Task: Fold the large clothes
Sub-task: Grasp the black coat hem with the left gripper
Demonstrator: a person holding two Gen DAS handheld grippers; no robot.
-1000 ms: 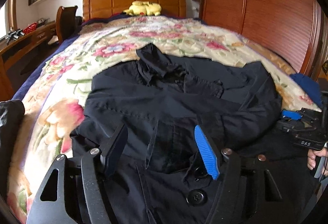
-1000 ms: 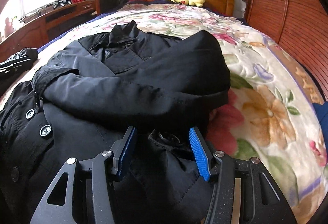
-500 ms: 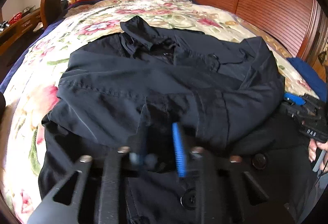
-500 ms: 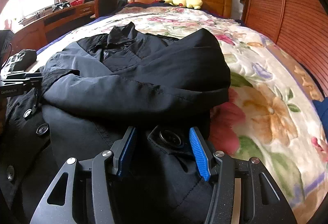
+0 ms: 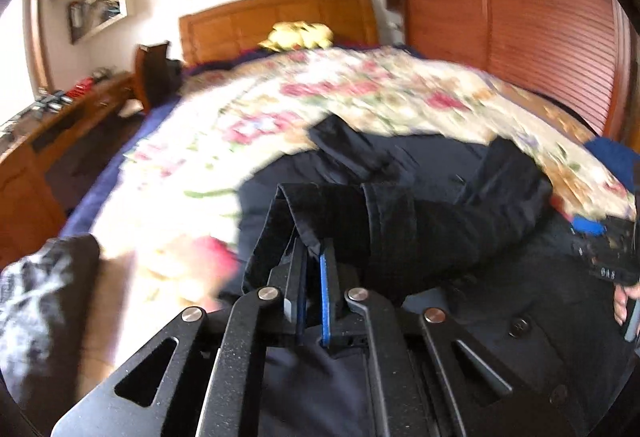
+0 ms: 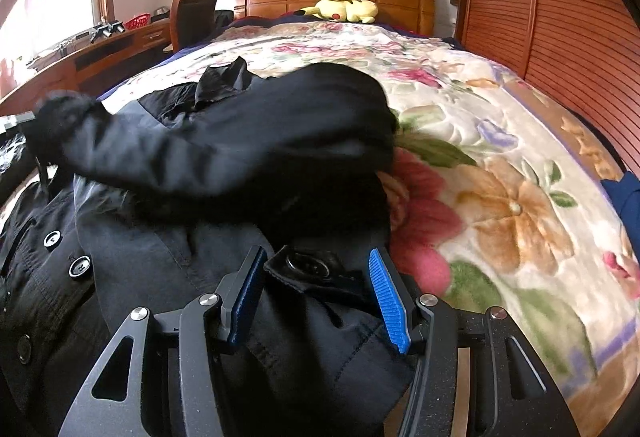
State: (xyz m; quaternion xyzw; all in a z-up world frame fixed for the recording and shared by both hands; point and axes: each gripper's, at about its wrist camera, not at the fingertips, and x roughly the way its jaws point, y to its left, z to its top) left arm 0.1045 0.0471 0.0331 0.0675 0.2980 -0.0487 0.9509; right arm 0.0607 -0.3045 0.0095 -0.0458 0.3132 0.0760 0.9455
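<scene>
While pinching sleeve cuff, left fingers shut

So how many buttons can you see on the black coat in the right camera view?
4 buttons on the coat: two on the left panel, one lower at the left edge, one on the tab inside the right gripper. Folds may hide more.

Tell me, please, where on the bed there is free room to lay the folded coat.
Free: the quilt between the coat and the plush toy, and to the coat's right, toward the wardrobe. Crowded: the near end, under the coat.
</scene>
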